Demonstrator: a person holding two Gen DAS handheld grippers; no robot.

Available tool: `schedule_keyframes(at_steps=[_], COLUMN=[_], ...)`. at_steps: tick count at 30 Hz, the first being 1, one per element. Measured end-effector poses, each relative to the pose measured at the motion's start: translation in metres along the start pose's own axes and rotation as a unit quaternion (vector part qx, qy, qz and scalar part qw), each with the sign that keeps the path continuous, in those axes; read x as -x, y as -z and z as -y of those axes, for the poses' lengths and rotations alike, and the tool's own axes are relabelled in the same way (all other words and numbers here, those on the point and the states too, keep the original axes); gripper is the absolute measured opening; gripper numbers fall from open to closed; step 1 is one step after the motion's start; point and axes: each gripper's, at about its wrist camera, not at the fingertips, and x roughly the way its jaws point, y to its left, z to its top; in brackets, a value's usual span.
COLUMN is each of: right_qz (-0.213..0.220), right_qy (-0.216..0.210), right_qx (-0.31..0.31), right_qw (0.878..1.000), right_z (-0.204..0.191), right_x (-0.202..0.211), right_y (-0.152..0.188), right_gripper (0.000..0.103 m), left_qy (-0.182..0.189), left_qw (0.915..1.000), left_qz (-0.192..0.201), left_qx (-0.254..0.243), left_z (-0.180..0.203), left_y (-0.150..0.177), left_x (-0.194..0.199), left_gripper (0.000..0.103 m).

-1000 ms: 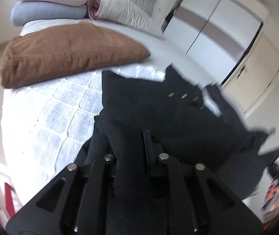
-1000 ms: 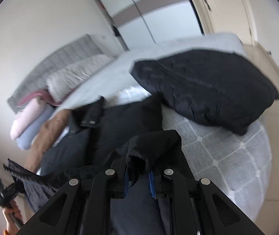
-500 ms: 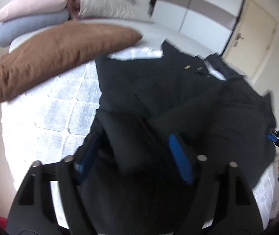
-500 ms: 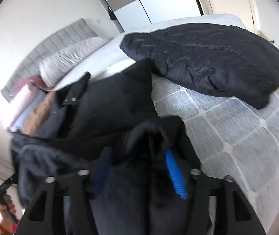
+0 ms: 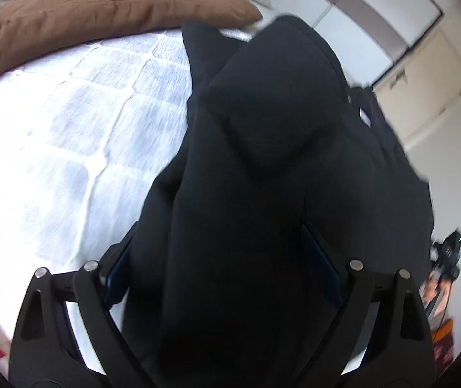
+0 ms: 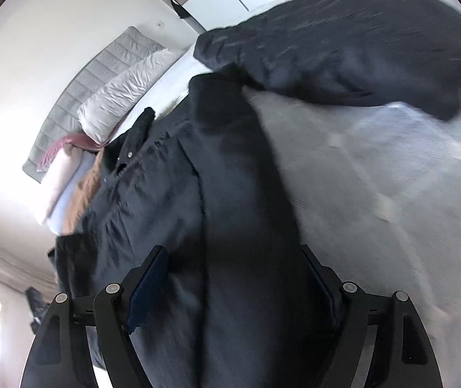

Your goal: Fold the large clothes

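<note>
A large black coat (image 5: 272,148) lies on the bed, folded over on itself. In the left wrist view my left gripper (image 5: 220,258) is open, its blue-padded fingers (image 5: 319,258) spread wide on either side of a thick fold of the coat. In the right wrist view the coat (image 6: 230,194) runs lengthwise away from me, snaps showing near its collar. My right gripper (image 6: 236,278) is also open, fingers (image 6: 149,281) wide apart with coat fabric lying between them.
A white quilted bedspread (image 5: 68,123) covers the bed. A brown folded blanket (image 5: 101,9) lies at the far left, a dark puffy duvet (image 6: 359,42) at the far right. Pillows (image 6: 123,90) and a grey headboard stand behind. Wardrobe doors (image 5: 375,9) are beyond.
Both grippers were shut on coat corners one second ago; they have opened wide and let go. The coat now lies folded over on the bed, and both grippers sit lower over it.
</note>
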Motion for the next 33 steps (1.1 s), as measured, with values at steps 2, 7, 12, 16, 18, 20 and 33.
schedule_keyframes(at_steps=[2, 7, 12, 16, 18, 20, 33], right_qz=[-0.011, -0.017, 0.030, 0.039, 0.033, 0.015, -0.019], right_qy=[0.011, 0.046, 0.063, 0.042, 0.043, 0.041, 0.110], right_qx=[0.012, 0.030, 0.033, 0.045, 0.058, 0.054, 0.024], right_qw=[1.000, 0.998, 0.997, 0.997, 0.997, 0.998, 0.993], right_z=[-0.009, -0.026, -0.050, -0.072, -0.079, -0.077, -0.016], right_x=[-0.019, -0.032, 0.012, 0.060, 0.086, 0.114, 0.127], right_y=[-0.010, -0.013, -0.002, 0.010, 0.024, 0.044, 0.089], right_gripper=[0.079, 0.037, 0.017, 0.014, 0.014, 0.014, 0.052], left_qy=[-0.003, -0.026, -0.031, 0.009, 0.014, 0.020, -0.079], left_qw=[1.0000, 0.9994, 0.9985, 0.9991, 0.9996, 0.9998, 0.9916], left_qz=[0.002, 0.011, 0.040, 0.040, 0.020, -0.004, -0.084], left_qx=[0.000, -0.019, -0.024, -0.013, -0.011, -0.003, -0.059], left_z=[0.006, 0.033, 0.061, 0.082, 0.087, 0.084, 0.035], left_y=[-0.006, -0.008, 0.000, 0.010, 0.025, 0.042, 0.094], left_x=[-0.009, -0.012, 0.036, 0.096, 0.124, 0.144, 0.133], left_gripper=[0.092, 0.047, 0.022, 0.021, 0.021, 0.021, 0.057])
